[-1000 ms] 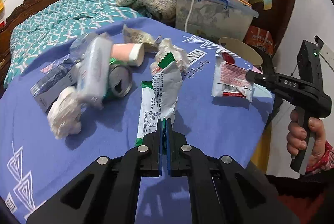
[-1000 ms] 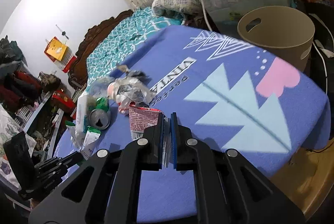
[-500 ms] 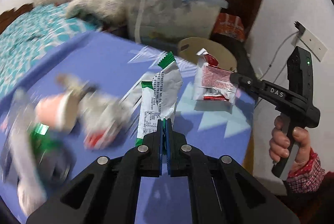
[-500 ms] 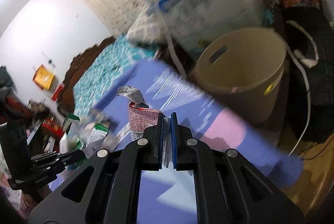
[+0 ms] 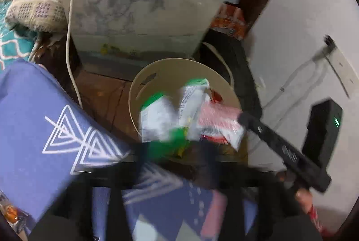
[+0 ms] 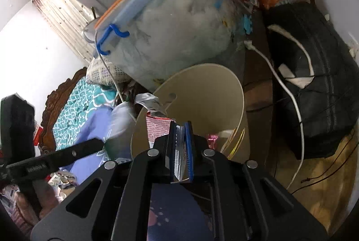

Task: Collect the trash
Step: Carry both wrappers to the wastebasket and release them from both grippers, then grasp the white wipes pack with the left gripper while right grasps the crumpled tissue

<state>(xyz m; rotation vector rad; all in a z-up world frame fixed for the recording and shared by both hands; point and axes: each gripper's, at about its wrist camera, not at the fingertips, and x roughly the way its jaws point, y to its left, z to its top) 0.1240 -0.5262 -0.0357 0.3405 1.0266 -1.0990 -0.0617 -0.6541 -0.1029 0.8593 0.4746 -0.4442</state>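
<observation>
A beige bin [image 5: 157, 77] stands on the floor past the table edge; it also shows in the right wrist view [image 6: 215, 93]. My left gripper [image 5: 177, 146] is blurred and sits over the bin with a green and white wrapper [image 5: 161, 115] at its tips; I cannot tell whether the jaws still grip it. My right gripper [image 6: 179, 128] hangs over the bin with its jaws slightly parted around a red and white wrapper [image 6: 157, 126]. That wrapper shows in the left wrist view [image 5: 217, 122], at the right gripper's tips [image 5: 243, 117].
A clear storage box with a blue handle [image 5: 143, 16] stands behind the bin. A white cable [image 6: 289, 88] runs over a black bag [image 6: 318, 84]. The blue tablecloth [image 5: 33, 119] edge is at the left. More trash [image 6: 62, 178] lies on the table.
Both grippers swung from over the table to above the bin, carrying their wrappers. The right jaws have parted slightly. The left view is now motion-blurred.
</observation>
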